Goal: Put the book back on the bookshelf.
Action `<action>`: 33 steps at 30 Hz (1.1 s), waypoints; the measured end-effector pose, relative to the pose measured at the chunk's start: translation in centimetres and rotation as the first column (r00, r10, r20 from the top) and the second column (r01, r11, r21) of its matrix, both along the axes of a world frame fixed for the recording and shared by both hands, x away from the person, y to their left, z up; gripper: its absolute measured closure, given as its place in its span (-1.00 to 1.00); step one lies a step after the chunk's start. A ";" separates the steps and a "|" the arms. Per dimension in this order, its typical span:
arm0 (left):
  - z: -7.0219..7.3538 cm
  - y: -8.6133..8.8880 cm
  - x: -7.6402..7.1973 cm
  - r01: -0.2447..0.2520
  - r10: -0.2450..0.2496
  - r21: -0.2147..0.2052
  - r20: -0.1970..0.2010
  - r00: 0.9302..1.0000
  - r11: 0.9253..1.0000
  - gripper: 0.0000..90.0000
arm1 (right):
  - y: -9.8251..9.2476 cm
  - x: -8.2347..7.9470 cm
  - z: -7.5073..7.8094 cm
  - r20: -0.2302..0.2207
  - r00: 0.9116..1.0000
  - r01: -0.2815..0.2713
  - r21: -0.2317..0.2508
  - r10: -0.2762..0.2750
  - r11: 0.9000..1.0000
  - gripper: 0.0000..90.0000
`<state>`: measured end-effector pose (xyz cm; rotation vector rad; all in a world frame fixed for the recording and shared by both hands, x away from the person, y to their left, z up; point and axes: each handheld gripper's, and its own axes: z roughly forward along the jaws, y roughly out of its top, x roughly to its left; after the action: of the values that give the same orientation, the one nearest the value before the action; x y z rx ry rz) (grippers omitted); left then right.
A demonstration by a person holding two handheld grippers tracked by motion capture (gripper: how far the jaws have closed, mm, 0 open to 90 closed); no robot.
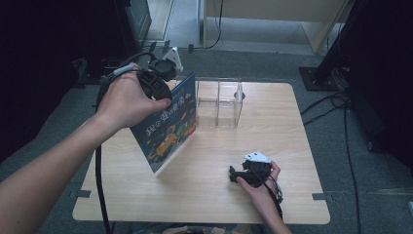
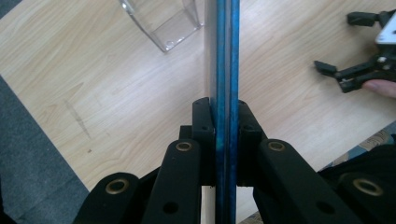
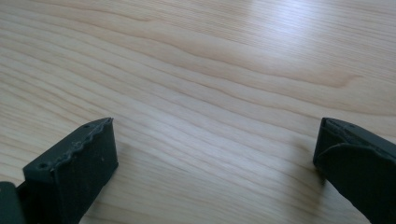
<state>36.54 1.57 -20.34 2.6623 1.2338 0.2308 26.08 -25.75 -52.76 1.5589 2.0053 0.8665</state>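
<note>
book [image 1: 168,124] lower corner tabletop contact unclear | left hand-held gripper [image 1: 163,90] clamps it

The left claw [image 1: 163,90] is raised and clamped tight, while the right claw [image 1: 234,174] sits low, jaws wide apart.

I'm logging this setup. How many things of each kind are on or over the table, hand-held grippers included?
Blue picture book: 1, clamped in the left hand-held gripper
Clear acrylic holder: 1
Hand-held grippers: 2, the left and the right hand-held gripper, whose jaws are wide open with nothing between
Total: 4
</note>
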 end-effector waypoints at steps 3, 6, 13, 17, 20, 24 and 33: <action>0.2 0.1 0.4 -0.009 0.009 0.011 0.007 1.000 1.000 0.88 | -0.8 -0.2 0.0 0.000 1.000 0.007 -0.002 -0.007 1.000 -1.00; 0.5 0.6 0.9 -0.026 0.025 0.007 0.007 1.000 1.000 0.88 | -1.3 -0.3 0.0 0.001 1.000 0.005 -0.003 -0.005 1.000 -1.00; 0.8 0.9 2.1 -0.060 0.060 0.004 0.023 0.998 0.998 0.88 | -1.6 -0.6 0.0 0.009 1.000 0.022 -0.014 -0.022 1.000 -1.00; 0.9 0.8 2.5 -0.065 0.065 -0.003 0.026 0.998 0.998 0.88 | -1.7 -0.9 0.1 0.065 0.997 0.056 -0.086 -0.050 0.995 -1.00; 0.9 0.7 3.0 -0.073 0.073 -0.011 0.014 0.997 0.997 0.88 | -2.2 -0.8 0.0 0.021 0.997 0.081 -0.026 -0.080 0.996 -1.00; 1.1 0.7 3.8 -0.085 0.085 -0.015 0.017 0.996 0.996 0.88 | -3.0 -0.9 0.0 0.001 0.997 0.075 -0.001 -0.075 0.997 -1.00; 0.9 0.3 5.0 -0.099 0.100 -0.021 0.020 0.995 0.995 0.88 | -4.1 -1.3 0.0 0.002 0.997 0.082 -0.003 -0.082 0.997 -1.00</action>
<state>41.49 1.90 -19.45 2.5779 1.3568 0.2602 24.80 -29.88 -52.79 1.6260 1.9263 0.8326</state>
